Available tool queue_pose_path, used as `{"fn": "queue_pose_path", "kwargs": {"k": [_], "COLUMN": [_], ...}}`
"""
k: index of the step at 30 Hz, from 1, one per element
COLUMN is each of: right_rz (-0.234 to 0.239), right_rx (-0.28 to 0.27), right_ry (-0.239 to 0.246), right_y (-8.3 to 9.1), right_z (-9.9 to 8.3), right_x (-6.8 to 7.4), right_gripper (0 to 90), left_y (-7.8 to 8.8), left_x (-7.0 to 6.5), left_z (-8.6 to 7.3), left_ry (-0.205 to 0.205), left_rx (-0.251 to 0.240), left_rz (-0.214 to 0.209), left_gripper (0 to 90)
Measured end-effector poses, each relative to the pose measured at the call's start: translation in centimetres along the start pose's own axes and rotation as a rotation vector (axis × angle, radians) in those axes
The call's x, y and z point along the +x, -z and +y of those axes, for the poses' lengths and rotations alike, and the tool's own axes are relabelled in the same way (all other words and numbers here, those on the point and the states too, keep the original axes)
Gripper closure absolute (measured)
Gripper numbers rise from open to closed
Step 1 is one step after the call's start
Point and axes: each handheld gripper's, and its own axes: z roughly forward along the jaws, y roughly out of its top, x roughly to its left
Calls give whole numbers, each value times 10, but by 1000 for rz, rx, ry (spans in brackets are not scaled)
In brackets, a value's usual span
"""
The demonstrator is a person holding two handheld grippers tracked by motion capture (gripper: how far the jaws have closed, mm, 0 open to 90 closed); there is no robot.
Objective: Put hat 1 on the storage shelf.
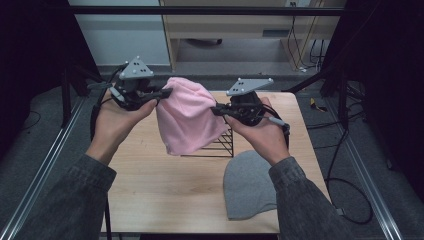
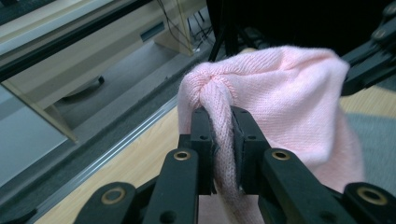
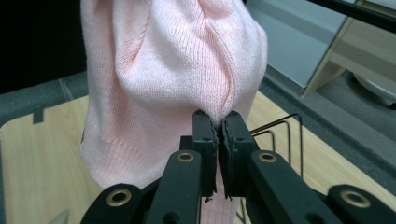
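Observation:
A pink knit beanie (image 1: 187,117) hangs in the air above the wooden table (image 1: 155,180), stretched between both grippers. My left gripper (image 1: 167,92) is shut on a bunched fold of the beanie (image 2: 280,98) at its left side; the fabric is pinched between the black fingers (image 2: 201,135). My right gripper (image 1: 216,109) is shut on the beanie (image 3: 173,70) at its right side, with a thin fold of knit squeezed between its pads (image 3: 205,135). A grey beanie (image 1: 248,185) lies flat on the table near the front right, below my right forearm.
A black wire rack (image 1: 220,145) stands on the table behind and under the pink beanie; its wires (image 3: 280,135) show past the right gripper. Metal frame rails run along both table sides. A cabinet and cables (image 1: 300,30) stand on the floor beyond.

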Motion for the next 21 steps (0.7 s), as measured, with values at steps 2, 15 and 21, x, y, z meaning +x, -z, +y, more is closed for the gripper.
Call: {"fn": "queue_pose_path", "kwargs": {"k": [2, 15, 21], "right_rz": [-14, -64, -88], "right_rx": [-4, -14, -25], "right_ry": [-3, -55, -71], "right_y": [-2, -16, -23], "right_z": [4, 11, 5], "right_x": [-6, -35, -41], "right_gripper": [858, 857, 857], "left_y": [-4, -41, -60], "left_x": [5, 27, 40], "left_z": [9, 47, 41], "left_ry": [1, -46, -37], "left_rx": [-2, -15, -16], "left_rz": [4, 9, 14], "left_gripper": [802, 801, 802]}}
